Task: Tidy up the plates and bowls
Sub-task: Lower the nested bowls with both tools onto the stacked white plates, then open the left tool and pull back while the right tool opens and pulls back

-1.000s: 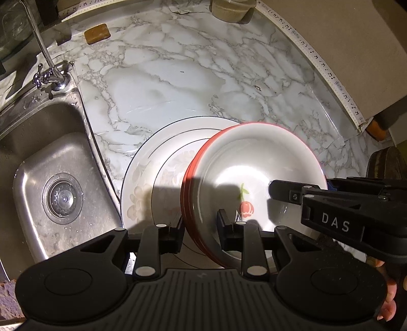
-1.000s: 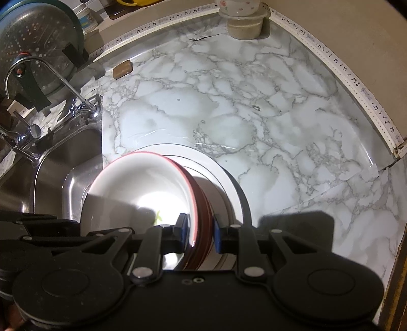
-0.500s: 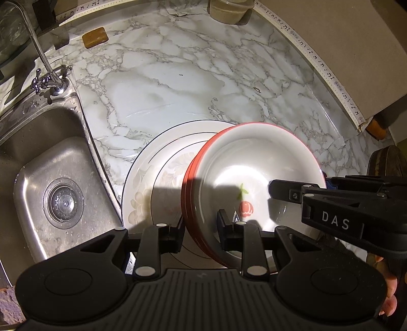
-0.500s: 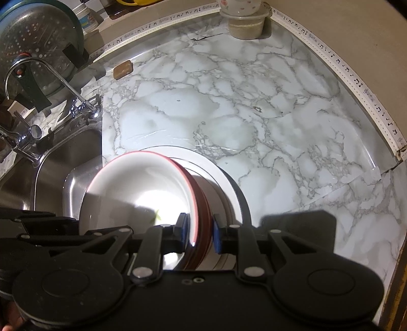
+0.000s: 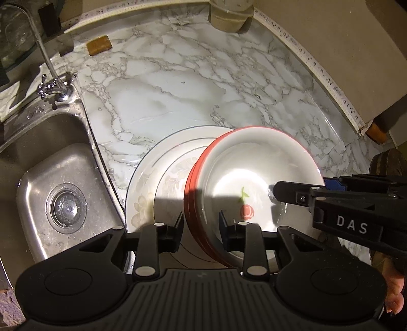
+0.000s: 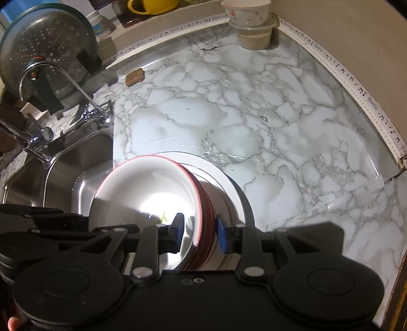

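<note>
Stack of red-rimmed bowls (image 5: 257, 178) sits on a large white floral plate (image 5: 157, 188), which lies flat on the marble bench (image 5: 178, 96) just beside the steel sink (image 5: 58, 178). Bowls are white inside; the top one carries a red flower motif with a green stem on its floor. Red outer walls of the stack show as nested bands on the side facing the sink.

Left tool (image 5: 201, 226): straddles the near-left rim of the bowl stack, one finger outside the red wall, the other inside the top bowl. Jaws are opening; a gap shows between the outer pad and the wall, so the rim is between the fingers but not pinched.

Right tool (image 6: 197, 230): straddles the opposite rim in the same way, one finger inside the bowl, the blue-padded finger outside the red wall. Jaws opening here too; both pads stand clear of the rim. From the left wrist view its arm reaches in from the right, marked "DAS".

Surroundings: faucet (image 6: 63, 79) at the back of the sink; a colander (image 6: 45, 51) behind it. A small flower-print bowl (image 6: 245, 11) rests on a lidded plastic container (image 6: 254, 37) in the far corner of the bench. A brown bar of soap (image 6: 135, 76) lies near the back edge.
</note>
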`<control>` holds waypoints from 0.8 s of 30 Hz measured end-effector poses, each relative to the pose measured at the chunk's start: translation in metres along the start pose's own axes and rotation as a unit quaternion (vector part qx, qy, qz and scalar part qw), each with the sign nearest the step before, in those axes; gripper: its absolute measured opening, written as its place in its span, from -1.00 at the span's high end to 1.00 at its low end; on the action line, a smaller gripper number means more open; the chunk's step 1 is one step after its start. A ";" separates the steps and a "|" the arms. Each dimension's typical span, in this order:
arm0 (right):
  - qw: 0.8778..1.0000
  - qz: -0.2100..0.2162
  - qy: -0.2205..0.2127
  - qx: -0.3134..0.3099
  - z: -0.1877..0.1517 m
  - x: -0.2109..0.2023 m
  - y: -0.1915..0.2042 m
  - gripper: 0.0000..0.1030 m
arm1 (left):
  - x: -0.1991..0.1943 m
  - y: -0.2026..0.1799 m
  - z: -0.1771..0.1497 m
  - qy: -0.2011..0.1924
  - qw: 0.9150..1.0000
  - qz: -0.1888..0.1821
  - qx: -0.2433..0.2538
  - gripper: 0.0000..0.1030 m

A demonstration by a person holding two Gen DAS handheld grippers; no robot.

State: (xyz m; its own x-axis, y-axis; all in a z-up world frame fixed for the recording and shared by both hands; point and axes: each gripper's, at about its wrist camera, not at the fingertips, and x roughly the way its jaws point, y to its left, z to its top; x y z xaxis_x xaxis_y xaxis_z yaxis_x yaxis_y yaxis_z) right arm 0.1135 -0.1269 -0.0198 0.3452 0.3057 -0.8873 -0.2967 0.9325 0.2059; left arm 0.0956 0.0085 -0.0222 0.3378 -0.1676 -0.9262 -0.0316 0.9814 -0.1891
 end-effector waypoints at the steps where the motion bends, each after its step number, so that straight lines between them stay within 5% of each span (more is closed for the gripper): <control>1: 1.000 0.002 -0.001 -0.002 -0.001 -0.001 0.000 0.44 | -0.002 -0.001 -0.002 -0.006 1.000 0.004 0.000 0.37; 11: 0.999 0.003 -0.044 -0.020 -0.024 -0.028 0.003 0.35 | -0.033 0.006 -0.024 -0.075 0.997 0.003 -0.010 0.13; 24: 0.985 -0.030 -0.171 0.003 -0.084 -0.080 0.028 0.17 | -0.081 0.009 -0.067 -0.161 0.985 -0.007 0.063 0.12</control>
State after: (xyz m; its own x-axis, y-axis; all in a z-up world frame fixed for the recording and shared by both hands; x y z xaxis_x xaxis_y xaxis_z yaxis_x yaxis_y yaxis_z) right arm 0.0031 -0.1416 0.0228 0.6428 0.2951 -0.7069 -0.2611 0.9520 0.1600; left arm 0.0050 0.0249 0.0287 0.6195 -0.1635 -0.7678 0.0856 0.9863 -0.1409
